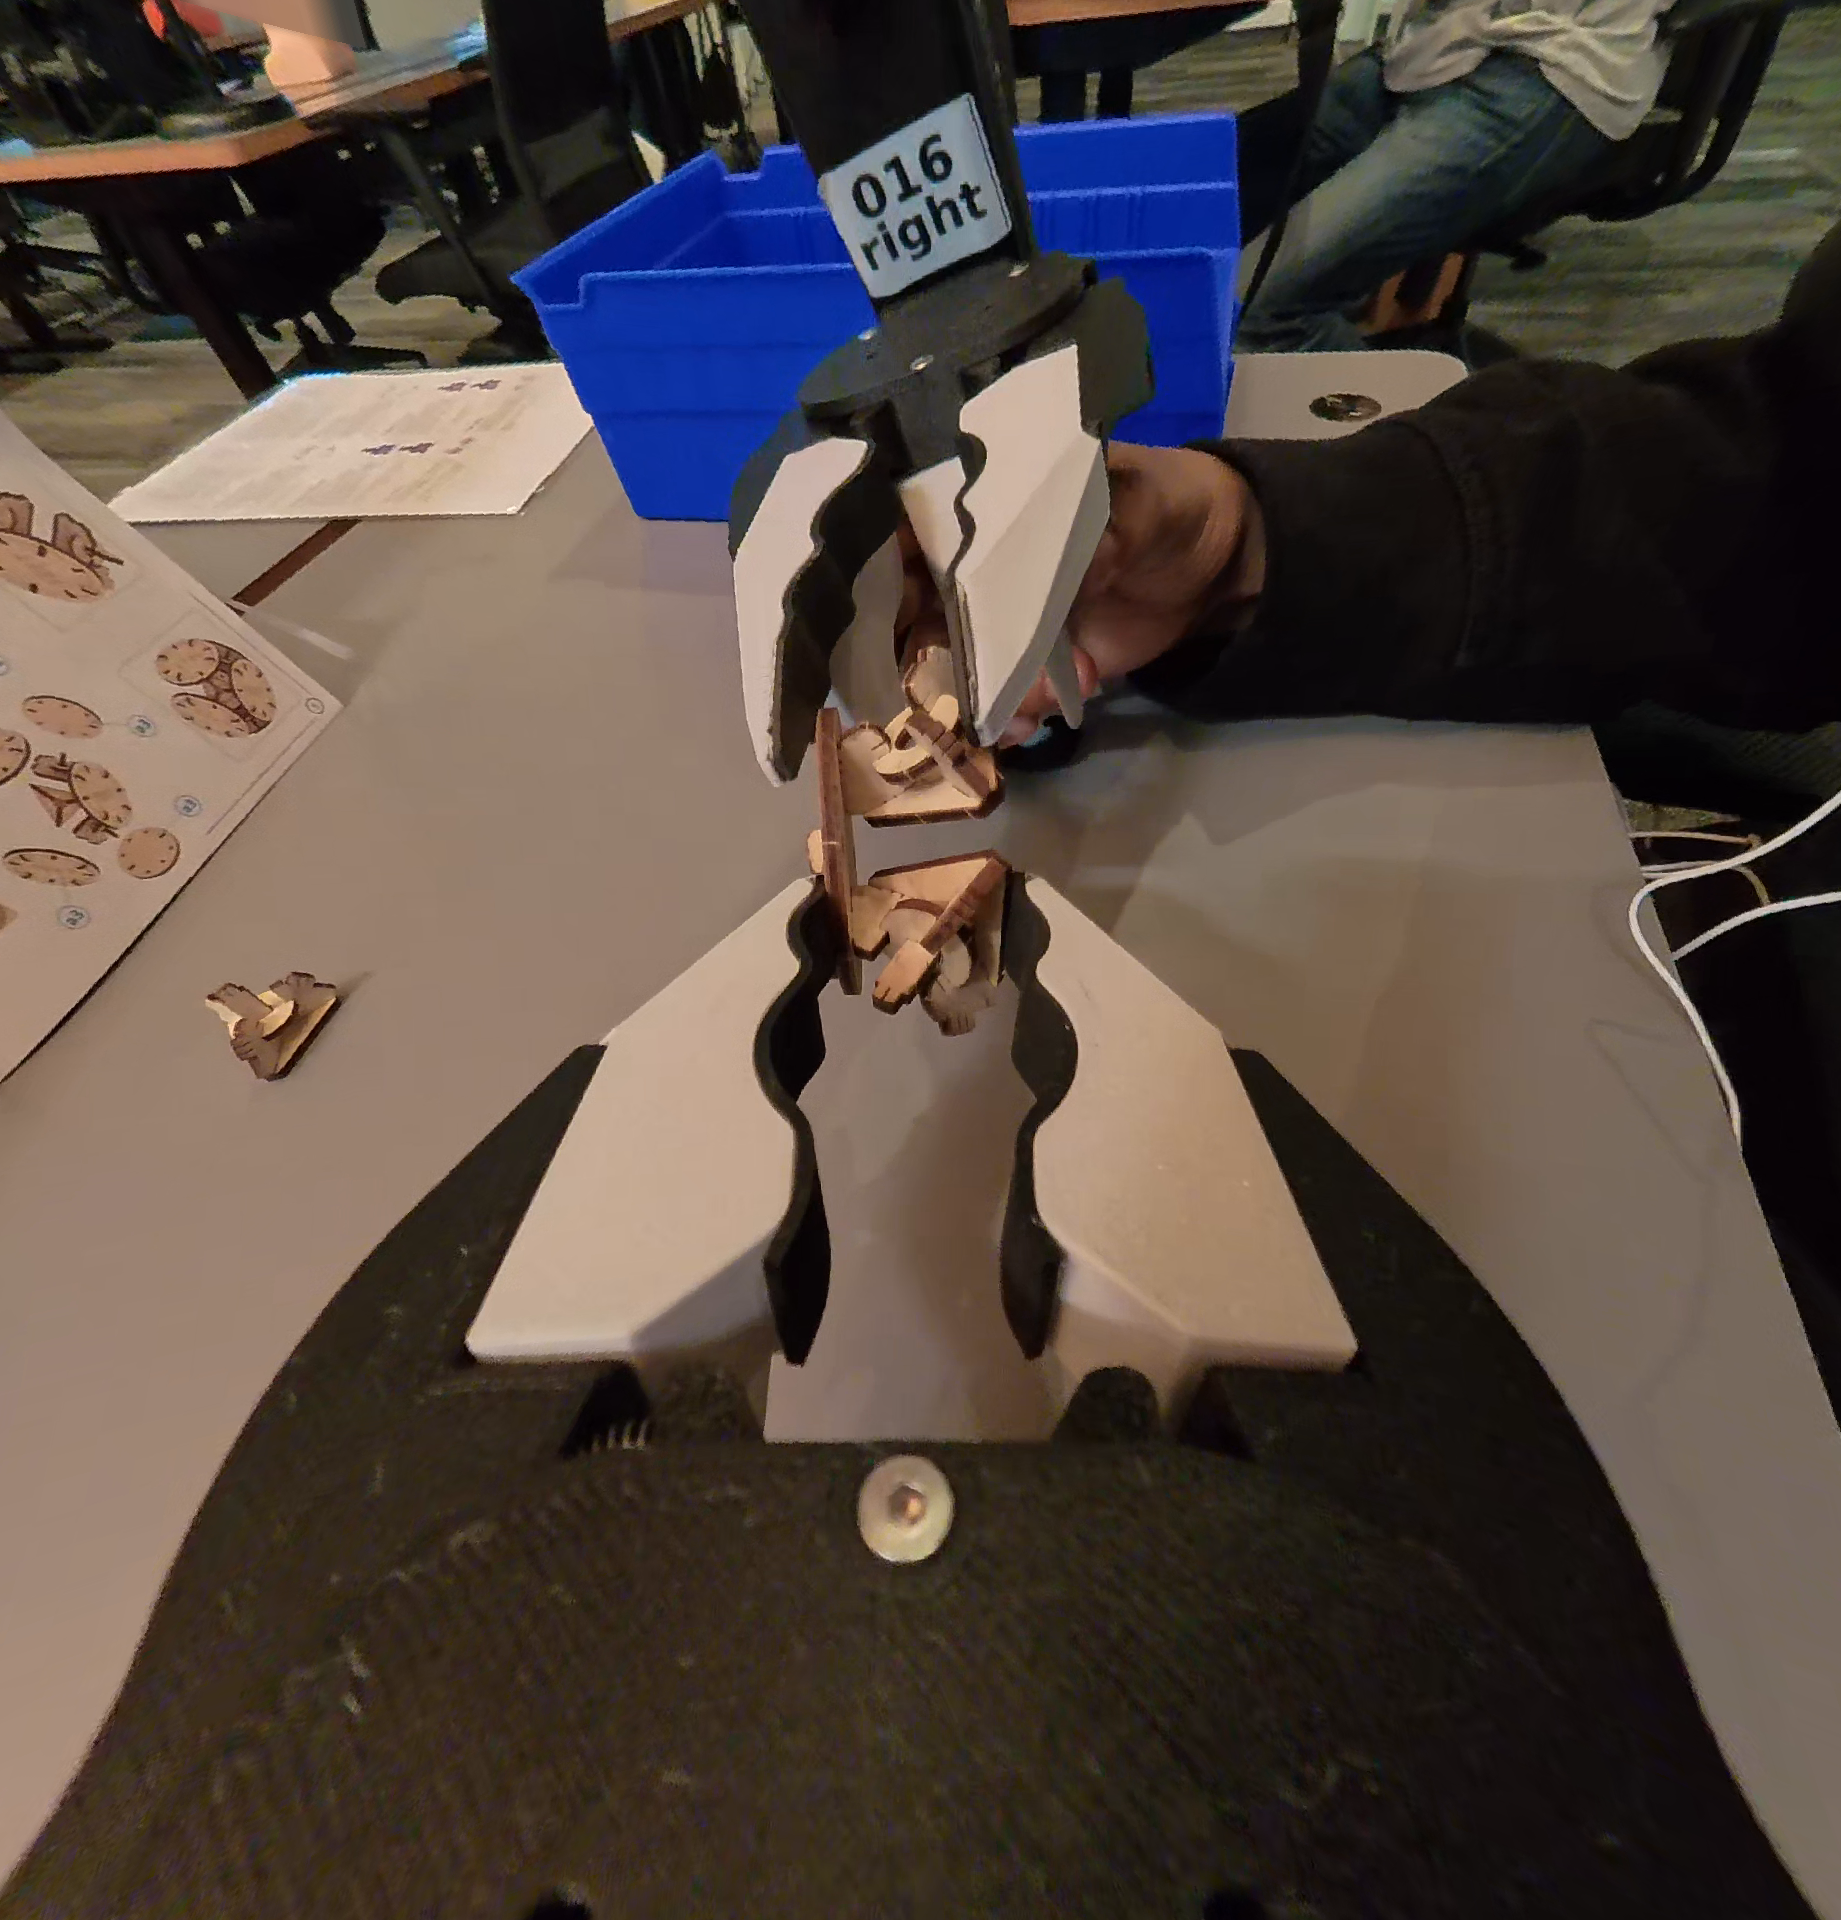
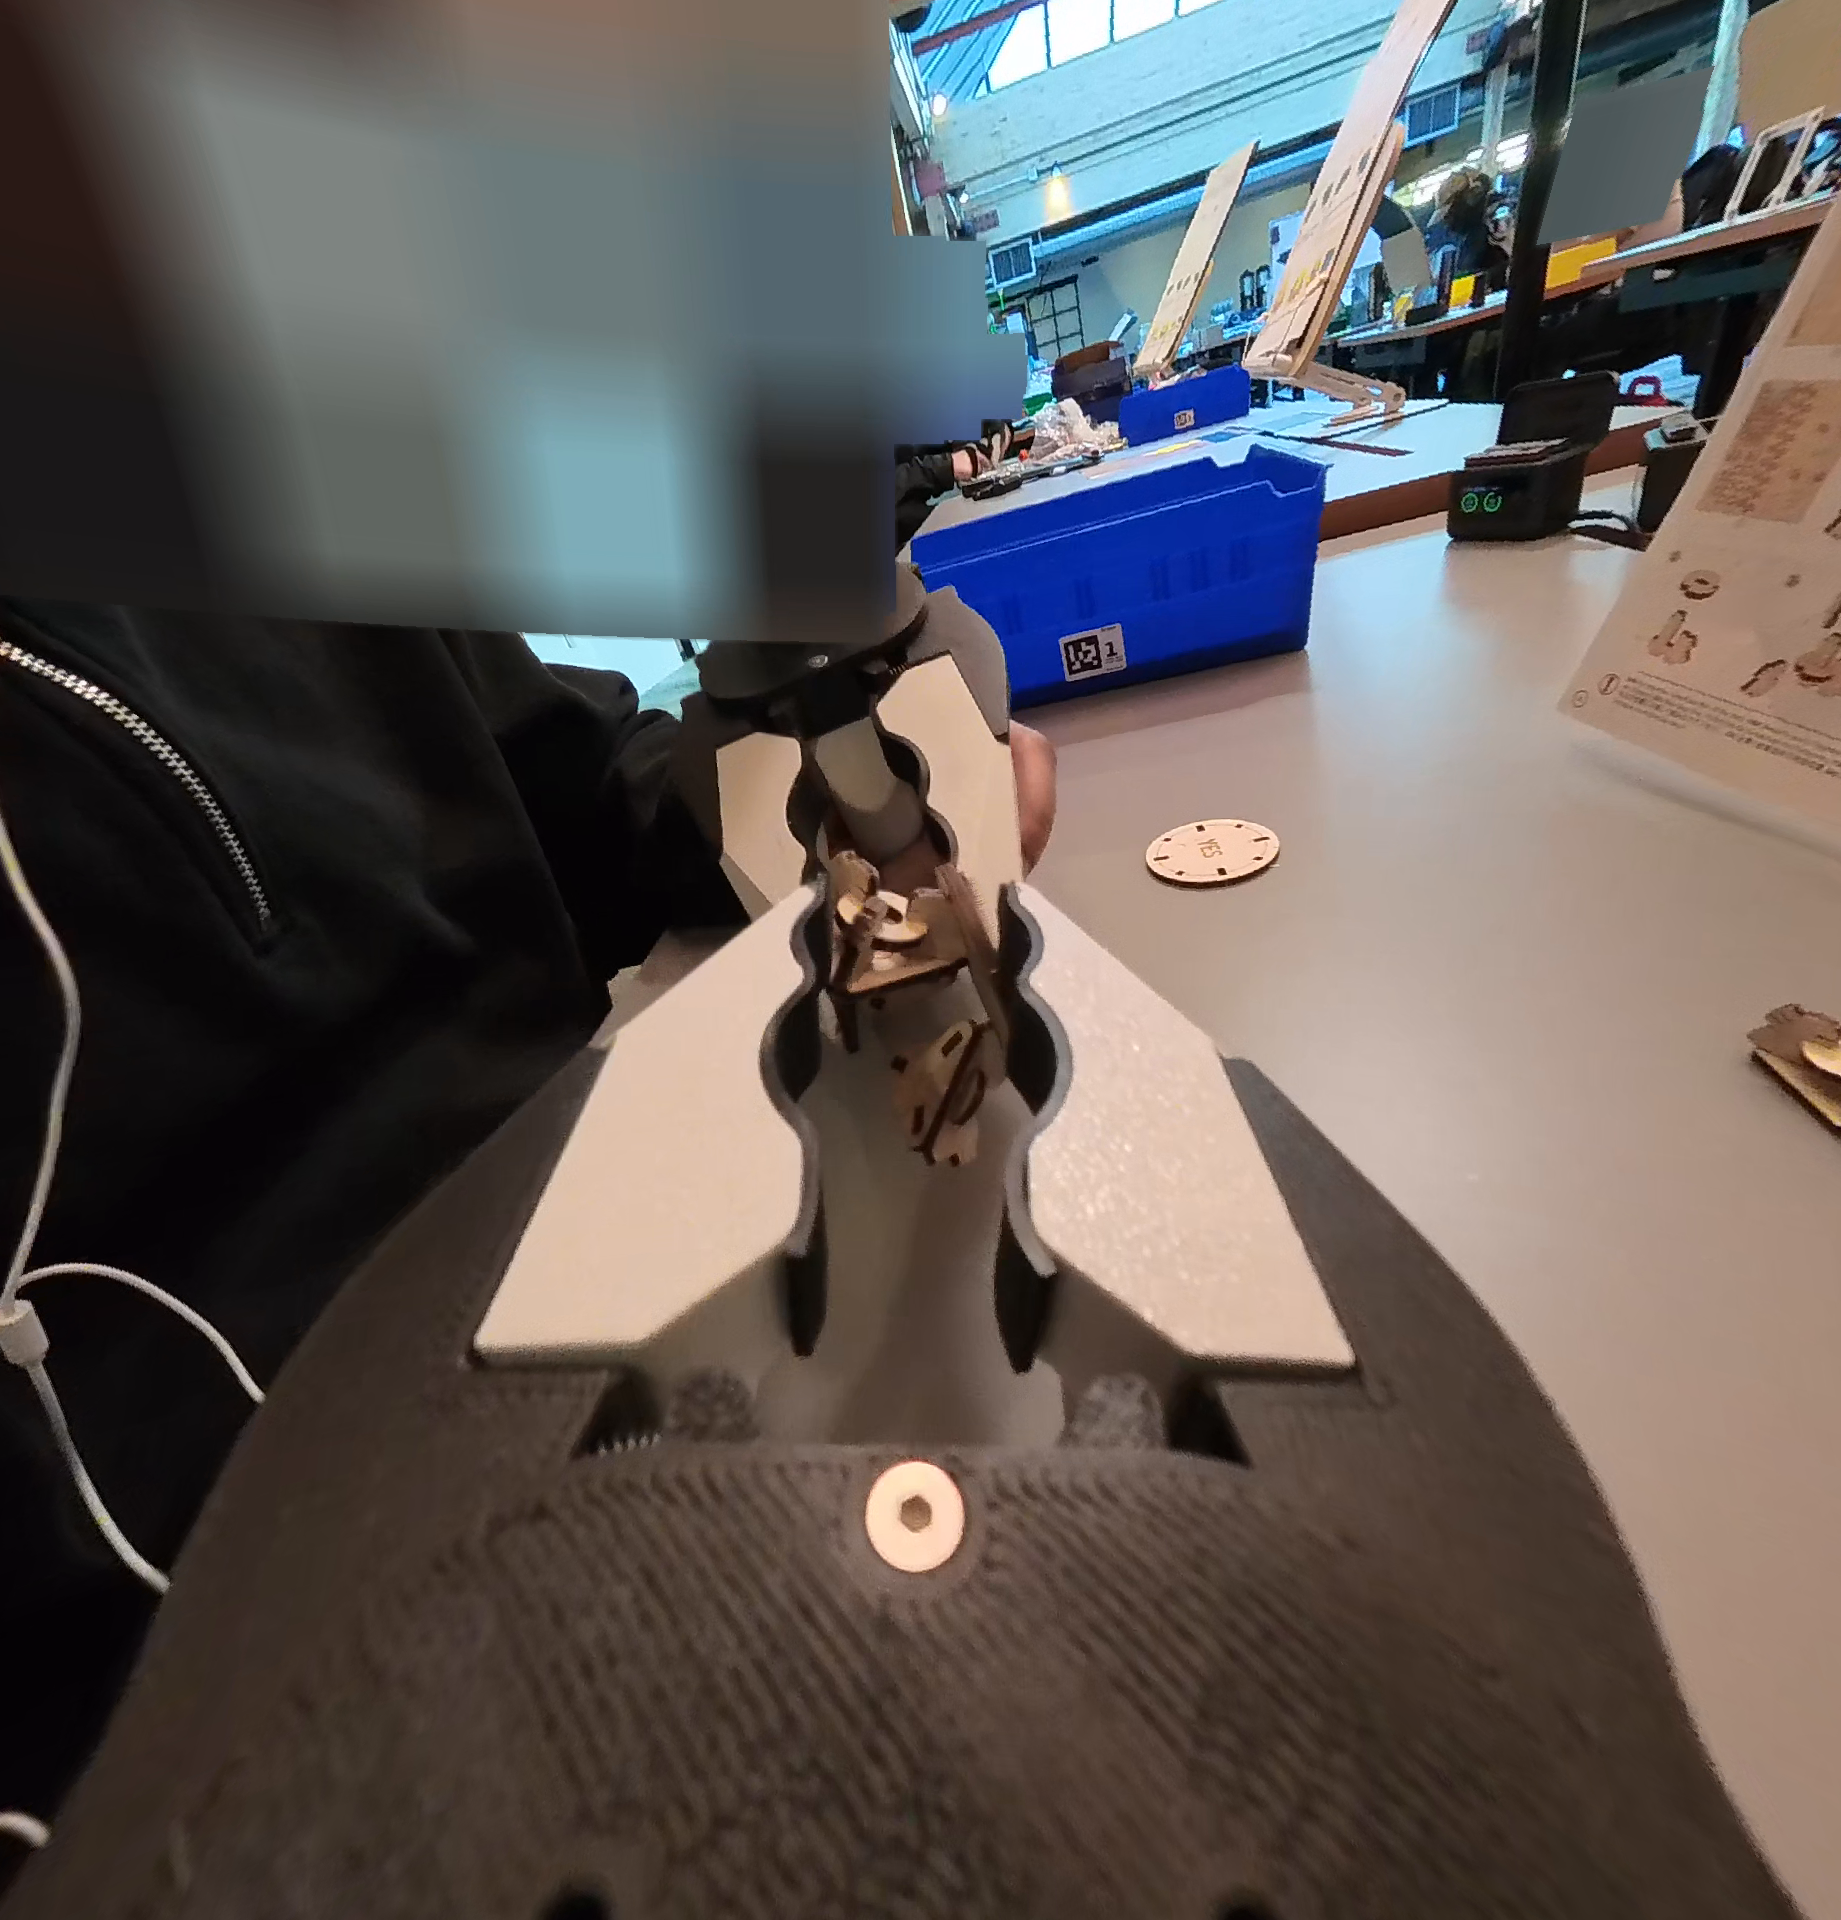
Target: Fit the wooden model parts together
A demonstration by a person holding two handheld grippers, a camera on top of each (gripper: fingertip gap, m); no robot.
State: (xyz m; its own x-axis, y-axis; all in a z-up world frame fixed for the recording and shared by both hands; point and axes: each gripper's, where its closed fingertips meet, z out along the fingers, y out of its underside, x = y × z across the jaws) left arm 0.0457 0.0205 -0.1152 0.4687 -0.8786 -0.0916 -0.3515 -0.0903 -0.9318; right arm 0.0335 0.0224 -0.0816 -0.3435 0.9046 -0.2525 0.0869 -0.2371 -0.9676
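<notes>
A small wooden assembly (image 1: 895, 790) is held above the grey table (image 1: 480, 727). It is a disc seen edge-on with two triangular sub-assemblies fixed to one face. My left gripper (image 1: 921, 894) is shut on its lower sub-assembly. My right gripper (image 1: 880, 748) comes down from above, with one pad against the disc and the other against the upper sub-assembly. In the right wrist view my right gripper (image 2: 916, 914) grips the assembly (image 2: 895, 956) between its tips. The left gripper's fingers (image 2: 963, 748) stand just behind it.
A blue bin (image 1: 687, 343) stands at the table's back and also shows in the right wrist view (image 2: 1134, 582). A loose wooden triangular piece (image 1: 272, 1023) and instruction sheets (image 1: 85, 727) lie at the left. A wooden disc (image 2: 1212, 852) lies flat. A person in a black sleeve (image 1: 1518, 540) holds the grippers. Left and right tips are no more than a few centimetres apart.
</notes>
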